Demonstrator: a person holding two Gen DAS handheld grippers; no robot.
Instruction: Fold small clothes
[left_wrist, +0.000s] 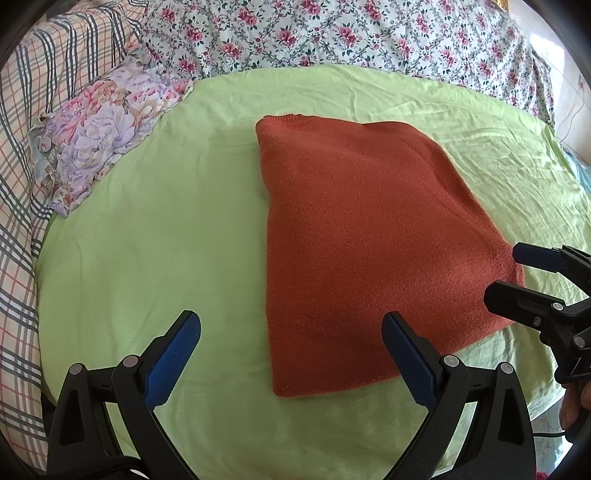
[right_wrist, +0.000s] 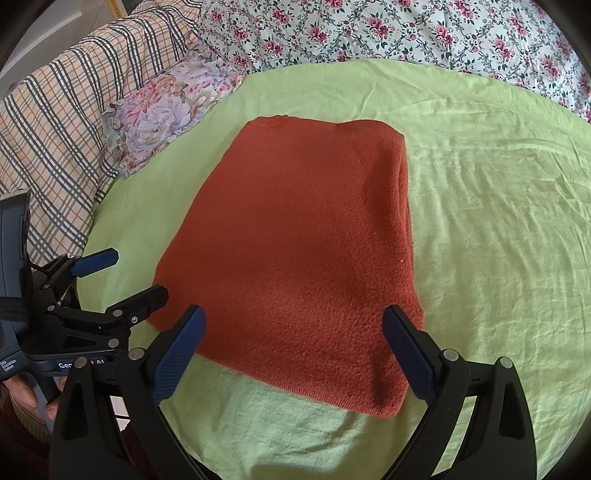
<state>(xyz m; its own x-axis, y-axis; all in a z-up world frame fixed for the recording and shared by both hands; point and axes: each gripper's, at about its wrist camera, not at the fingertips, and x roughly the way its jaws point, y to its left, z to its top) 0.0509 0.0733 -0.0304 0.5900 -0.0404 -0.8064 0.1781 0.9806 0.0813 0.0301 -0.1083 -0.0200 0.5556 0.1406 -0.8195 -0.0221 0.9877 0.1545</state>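
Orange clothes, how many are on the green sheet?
1. One folded orange knit lies mid-sheet on the green sheet, in front of both open tools. Nothing else orange shows; folded layers may hide more.

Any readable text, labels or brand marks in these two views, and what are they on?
"Gen... AI" in white, middle letters hidden: on the body of the left gripper, seen in the right wrist view.
Small white print at the frame's left edge, same device: too small and cut off to read.
Nothing legible on the orange knit garment, green sheet or right gripper.
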